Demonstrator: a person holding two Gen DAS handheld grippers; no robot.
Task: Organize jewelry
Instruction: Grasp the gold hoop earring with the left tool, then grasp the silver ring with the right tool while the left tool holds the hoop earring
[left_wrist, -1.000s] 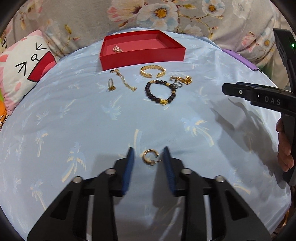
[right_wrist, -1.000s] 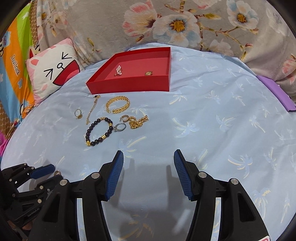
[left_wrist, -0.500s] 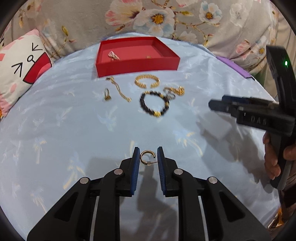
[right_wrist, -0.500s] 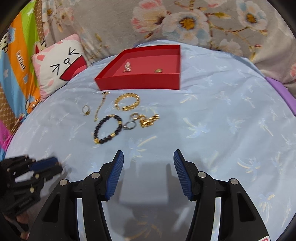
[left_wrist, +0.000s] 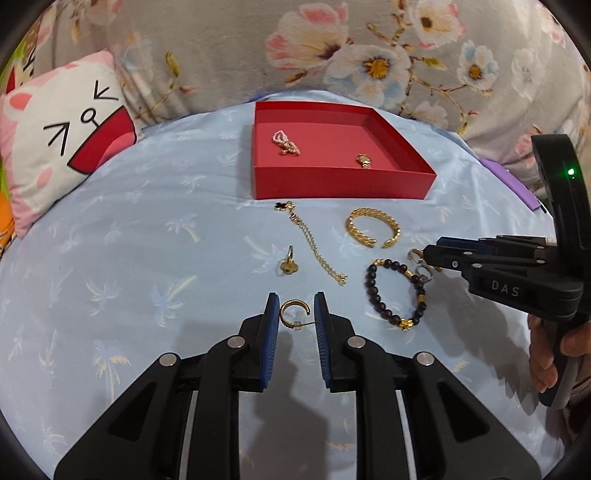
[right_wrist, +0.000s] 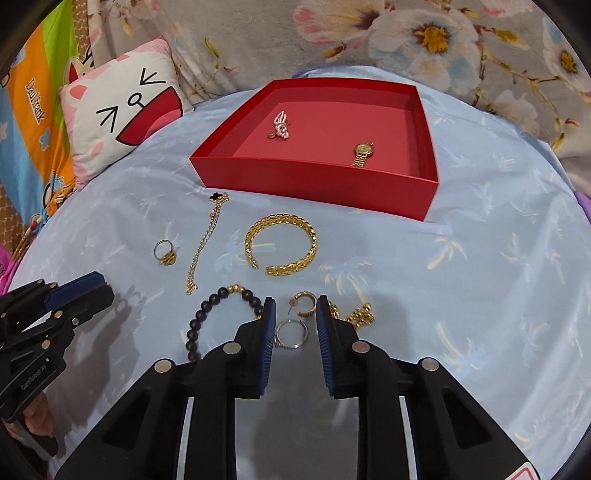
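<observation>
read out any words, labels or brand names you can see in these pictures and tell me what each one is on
"DAS": raised letters on the side of the right claw, in the left wrist view.
"Daol frank": dark letters on the orange cartoon blanket.
Small pale lettering on the left claw's body in the right wrist view: too blurred to read.

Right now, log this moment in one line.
left gripper: shut on hoop earring | right gripper: closing around second earring | red box: two pieces

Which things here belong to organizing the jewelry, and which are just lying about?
Job: red box, gold bangle, bead bracelet, chain, ring, hoop earring between the left gripper pads.
Lying about: cat pillow, floral blanket.
</observation>
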